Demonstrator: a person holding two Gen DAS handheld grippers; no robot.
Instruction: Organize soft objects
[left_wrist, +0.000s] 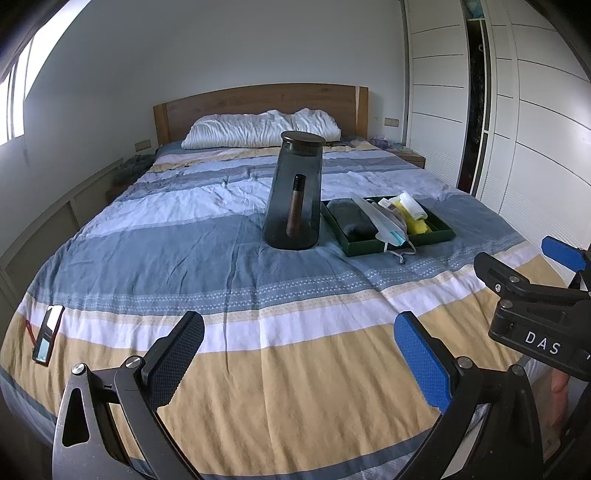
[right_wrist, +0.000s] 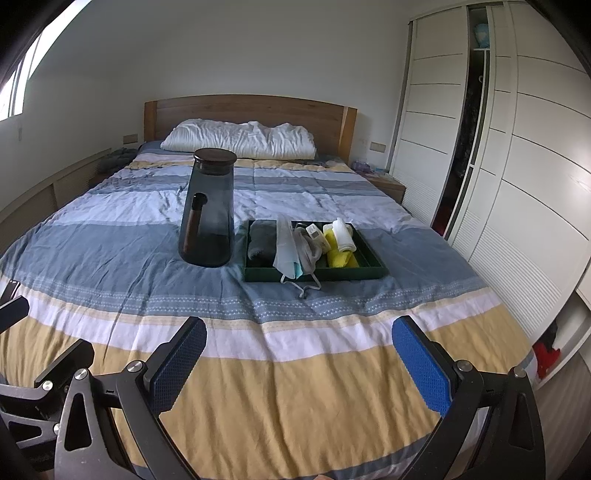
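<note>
A dark green tray (left_wrist: 439, 238) (right_wrist: 373, 271) lies on the striped bedcover mid-bed. It holds a folded grey cloth (left_wrist: 351, 218) (right_wrist: 260, 240), a pale face mask (left_wrist: 376, 221) (right_wrist: 286, 247) hanging over its front rim, and yellow and white cloths (left_wrist: 415, 216) (right_wrist: 341, 243). Left of the tray stands a tall smoky glass jug (left_wrist: 295, 195) (right_wrist: 208, 214) with a dark lid. My left gripper (left_wrist: 299, 362) and right gripper (right_wrist: 301, 365) hover open over the foot of the bed, well short of the tray, with nothing between the fingers. In the left wrist view the right gripper (left_wrist: 532, 280) shows at the right edge.
A phone (left_wrist: 48, 339) lies on the bedcover near the left foot corner. White pillows (left_wrist: 258, 127) rest against the wooden headboard. A white wardrobe (right_wrist: 480, 155) lines the right side, with a nightstand (right_wrist: 388, 184) beside the bed. A low cabinet runs along the left wall.
</note>
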